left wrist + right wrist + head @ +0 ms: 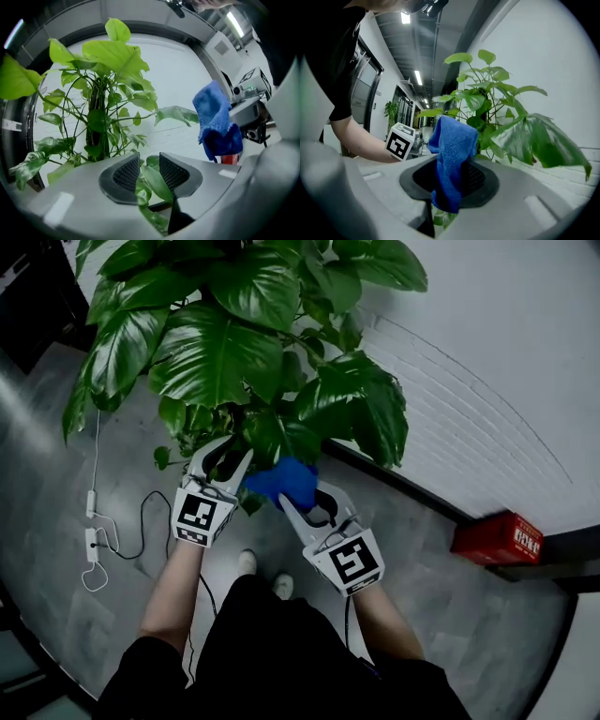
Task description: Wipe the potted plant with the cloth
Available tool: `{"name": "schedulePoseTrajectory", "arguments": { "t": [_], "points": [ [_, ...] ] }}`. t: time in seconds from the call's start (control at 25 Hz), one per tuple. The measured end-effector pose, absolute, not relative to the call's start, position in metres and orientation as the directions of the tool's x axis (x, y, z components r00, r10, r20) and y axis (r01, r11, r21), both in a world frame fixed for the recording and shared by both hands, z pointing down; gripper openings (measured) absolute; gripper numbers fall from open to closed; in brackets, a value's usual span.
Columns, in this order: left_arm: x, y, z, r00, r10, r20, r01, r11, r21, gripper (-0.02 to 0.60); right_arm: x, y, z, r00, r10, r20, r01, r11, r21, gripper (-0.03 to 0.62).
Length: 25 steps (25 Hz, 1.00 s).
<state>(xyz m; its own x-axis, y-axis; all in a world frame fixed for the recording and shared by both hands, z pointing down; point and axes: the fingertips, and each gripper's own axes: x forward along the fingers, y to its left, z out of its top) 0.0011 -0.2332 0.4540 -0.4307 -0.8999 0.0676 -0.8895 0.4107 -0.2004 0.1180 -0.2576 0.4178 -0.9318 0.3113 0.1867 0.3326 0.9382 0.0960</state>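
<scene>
The left gripper (225,457) (149,159) is poked into the lower foliage of the leafy green potted plant (216,352). Its jaws are only a narrow way apart, and a long green leaf (153,180) runs through the gap between the mesh pads. It doesn't look squeezed, just sitting in there.

Just to the right of it, the right gripper (305,498) (450,173) is clamped down on the blue fuzzy cloth (286,481) (452,150). The cloth bunches up past the jaw tips and sits right against the lower leaves, between the two grippers. In the left gripper view it hangs off to the right, apart from that leaf.

Room-wise, there's open grey floor (56,549) on the left with a thin white cable (92,521) lying on it. On the right, the white wall (487,362) is close behind the plant, and a red box (499,538) sits at its foot, well apart from the grippers. The pot is buried under the leaves, so I can't see it or what's in it.
</scene>
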Motion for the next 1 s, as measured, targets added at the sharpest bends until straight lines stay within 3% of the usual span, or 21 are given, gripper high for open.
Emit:
{"name": "schedulePoseTrajectory", "arguments": {
  "t": [0.16, 0.36, 0.44, 0.52, 0.64, 0.84, 1.0],
  "points": [
    [-0.017, -0.225, 0.519, -0.419, -0.887, 0.193, -0.901, 0.381, -0.207, 0.127, 0.120, -0.278, 0.462, -0.934, 0.242, 0.264, 0.270, 0.960, 0.076, 0.100],
    [-0.041, -0.244, 0.591, -0.388, -0.874, 0.294, -0.912, 0.318, -0.257, 0.127, 0.118, -0.314, 0.486, -0.958, 0.123, 0.258, 0.133, 0.991, 0.021, 0.100],
    [-0.042, -0.261, 0.609, -0.354, -0.890, 0.286, -0.924, 0.286, -0.254, 0.129, 0.114, -0.323, 0.491, -0.962, 0.114, 0.250, 0.120, 0.993, 0.007, 0.100],
    [-0.037, -0.282, 0.626, -0.291, -0.917, 0.274, -0.941, 0.222, -0.254, 0.137, 0.105, -0.312, 0.495, -0.951, 0.177, 0.256, 0.189, 0.982, 0.024, 0.100],
    [-0.036, -0.312, 0.642, -0.229, -0.935, 0.269, -0.950, 0.153, -0.273, 0.203, 0.078, -0.287, 0.496, -0.929, 0.216, 0.301, 0.267, 0.954, 0.138, 0.100],
    [-0.031, -0.334, 0.604, -0.215, -0.967, 0.134, -0.945, 0.172, -0.280, 0.209, 0.015, -0.285, 0.480, -0.934, 0.158, 0.321, 0.209, 0.969, 0.131, 0.100],
    [-0.020, -0.334, 0.599, -0.181, -0.973, 0.145, -0.950, 0.134, -0.282, 0.207, -0.024, -0.292, 0.489, -0.935, 0.069, 0.349, 0.123, 0.983, 0.135, 0.100]
  ]
}}
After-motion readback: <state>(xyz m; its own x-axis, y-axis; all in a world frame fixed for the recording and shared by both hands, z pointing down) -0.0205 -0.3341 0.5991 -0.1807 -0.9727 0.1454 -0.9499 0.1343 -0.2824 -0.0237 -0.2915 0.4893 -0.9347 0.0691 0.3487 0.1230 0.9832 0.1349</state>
